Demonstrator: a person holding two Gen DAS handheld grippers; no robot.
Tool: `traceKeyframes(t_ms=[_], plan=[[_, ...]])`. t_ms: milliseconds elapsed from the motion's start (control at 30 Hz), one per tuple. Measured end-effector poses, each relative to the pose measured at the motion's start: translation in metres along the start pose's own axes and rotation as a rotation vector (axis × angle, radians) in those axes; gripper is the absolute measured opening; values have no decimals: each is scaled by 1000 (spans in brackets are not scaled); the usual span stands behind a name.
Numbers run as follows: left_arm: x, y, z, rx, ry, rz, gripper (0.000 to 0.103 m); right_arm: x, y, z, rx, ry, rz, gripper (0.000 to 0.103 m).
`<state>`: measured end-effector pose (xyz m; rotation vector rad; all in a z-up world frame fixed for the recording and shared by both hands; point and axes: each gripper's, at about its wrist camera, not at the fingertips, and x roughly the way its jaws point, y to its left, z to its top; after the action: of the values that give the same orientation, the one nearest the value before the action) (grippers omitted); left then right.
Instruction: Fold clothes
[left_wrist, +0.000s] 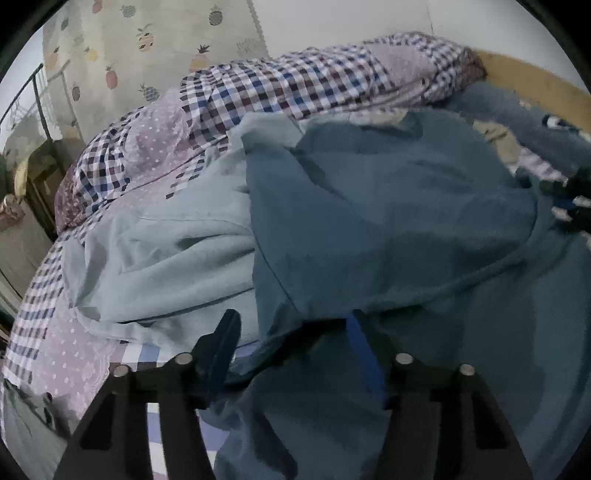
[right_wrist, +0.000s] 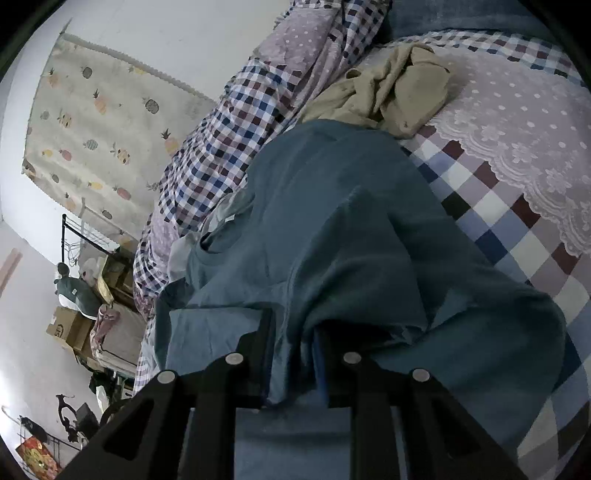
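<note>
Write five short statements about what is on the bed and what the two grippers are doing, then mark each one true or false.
1. The right gripper has dark teal cloth between its fingers. True.
2. The beige garment lies neatly folded. False: it lies crumpled on the checked bedspread.
3. The teal garment partly overlaps a lighter blue-grey garment. True.
4. The curtain is printed with stars. False: it shows pineapples.
5. The left gripper hangs over bare bedspread, clear of all clothing. False: teal cloth sits between its fingers.
</note>
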<state>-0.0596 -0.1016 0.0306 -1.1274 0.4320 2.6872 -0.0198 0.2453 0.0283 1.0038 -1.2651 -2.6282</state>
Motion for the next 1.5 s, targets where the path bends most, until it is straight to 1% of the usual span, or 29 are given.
traceKeyframes(t_ms=[67,133,167,200,233,300,367,400,433,500,533,600,667,700,800,833,933,1000,1133,1167,1200,1233,1267,1300,1333,1367,1433,1467,1500], plan=[[9,-1,-1,6,16,20,51,0,-1,0,7,-1,0,21],[18,0,-2,5,31,44,30,1,0,0,10,1,1,21],[21,2,-1,-11,35,50,22,2,1,0,10,2,1,21],[24,6,-1,-37,36,53,18,3,1,0,10,5,1,21],[26,10,-1,-63,38,55,10,3,2,-1,6,9,1,22],[23,26,0,-165,13,53,8,4,3,-2,-3,22,-3,24],[17,51,-1,-321,-19,36,8,5,4,-3,-19,44,-16,31],[18,63,-3,-389,-15,20,8,5,5,-3,-30,57,-24,39],[21,71,-7,-433,3,8,8,5,7,-3,-43,70,-33,46],[34,82,-16,-489,60,16,5,5,11,-2,-85,106,-55,50],[37,85,-20,-507,72,10,5,5,14,-1,-120,136,-73,51],[37,87,-21,-520,67,1,5,3,18,1,-186,181,-109,51],[38,84,-20,-507,67,11,5,-4,21,7,-242,178,-148,51],[38,82,-20,-499,69,18,5,-8,19,12,-247,164,-159,51],[39,81,-19,-496,71,24,5,-17,5,31,-201,97,-166,58],[39,81,-20,-499,71,22,5,-12,3,36,-206,100,-175,60],[40,82,-19,-507,70,17,5,6,0,50,-228,113,-193,60],[40,82,-20,-510,71,17,5,19,3,54,-270,131,-193,60],[40,83,-20,-529,72,9,5,40,15,62,-385,130,-253,60],[41,84,-20,-533,71,8,5,46,18,63,-416,142,-268,59],[40,84,-20,-533,71,8,5,52,22,63,-449,162,-283,48],[40,84,-20,-533,70,8,5,59,26,63,-482,183,-297,5],[40,84,-20,-534,70,7,5,66,30,64,-515,204,-311,3],[40,84,-20,-537,68,5,5,63,37,64,-543,188,-306,2],[39,85,-21,-544,65,1,5,51,47,65,-567,135,-279,2],[39,86,-21,-552,62,-3,5,31,57,66,-579,55,-224,1],[39,87,-22,-562,61,-6,5,-21,73,67,-580,-160,-52,2],[39,86,-21,-561,60,-3,5,-40,75,68,-560,-239,8,2],[39,85,-20,-557,59,1,5,-52,69,71,-521,-287,42,2]])
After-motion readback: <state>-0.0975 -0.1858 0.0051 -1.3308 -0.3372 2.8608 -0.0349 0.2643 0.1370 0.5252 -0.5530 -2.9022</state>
